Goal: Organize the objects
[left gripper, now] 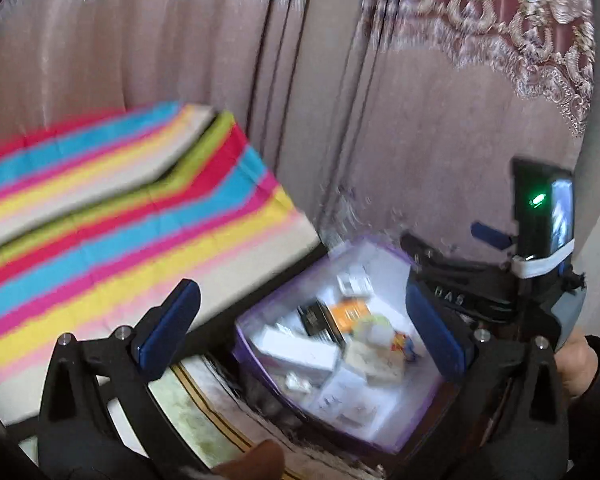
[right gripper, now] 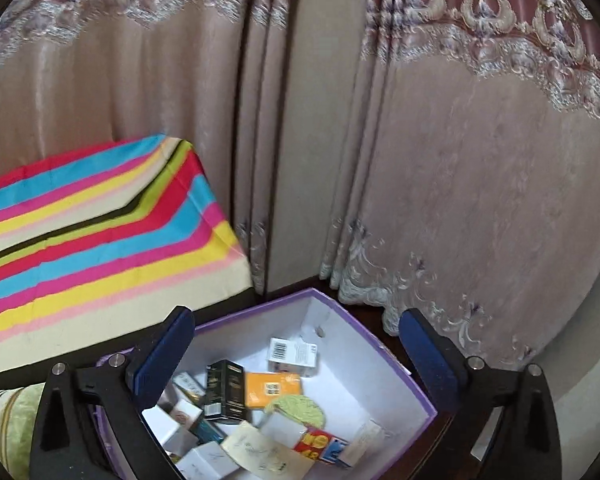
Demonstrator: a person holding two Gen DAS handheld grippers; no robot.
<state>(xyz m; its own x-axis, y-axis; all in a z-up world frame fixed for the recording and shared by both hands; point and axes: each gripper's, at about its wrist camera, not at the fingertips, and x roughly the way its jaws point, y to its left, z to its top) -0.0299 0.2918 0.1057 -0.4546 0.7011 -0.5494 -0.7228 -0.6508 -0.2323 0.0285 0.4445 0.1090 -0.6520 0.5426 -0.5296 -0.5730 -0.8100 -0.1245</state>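
left wrist view, blurred by motion. at left, a striped cloth [left gripper: 112, 208] covers a raised surface in front of a pink curtain [left gripper: 204, 44]. the left gripper [left gripper: 300, 332] stands wide, nothing between its blue pads [left gripper: 168, 324], and hangs above a purple box [left gripper: 384, 446] that sits low at centre. the box is open-topped with a white inside and holds a loose heap of small cartons, among them a black carton [left gripper: 320, 318] and an orange carton [left gripper: 350, 314]. at right, the right gripper [left gripper: 496, 280] is seen from the side, near the far right rim of the box; whether it is wide or narrow cannot be told here.

right wrist view, sharp. the striped cloth [right gripper: 92, 228] lies left, the curtain [right gripper: 460, 184] behind. the right gripper [right gripper: 296, 356] is wide and holds nothing, poised over the box [right gripper: 364, 316]. inside: a black carton [right gripper: 226, 394], an orange carton [right gripper: 274, 390], a white barcoded carton [right gripper: 294, 354] near the far wall, a green round item [right gripper: 302, 410], and a red-and-yellow carton [right gripper: 324, 444].
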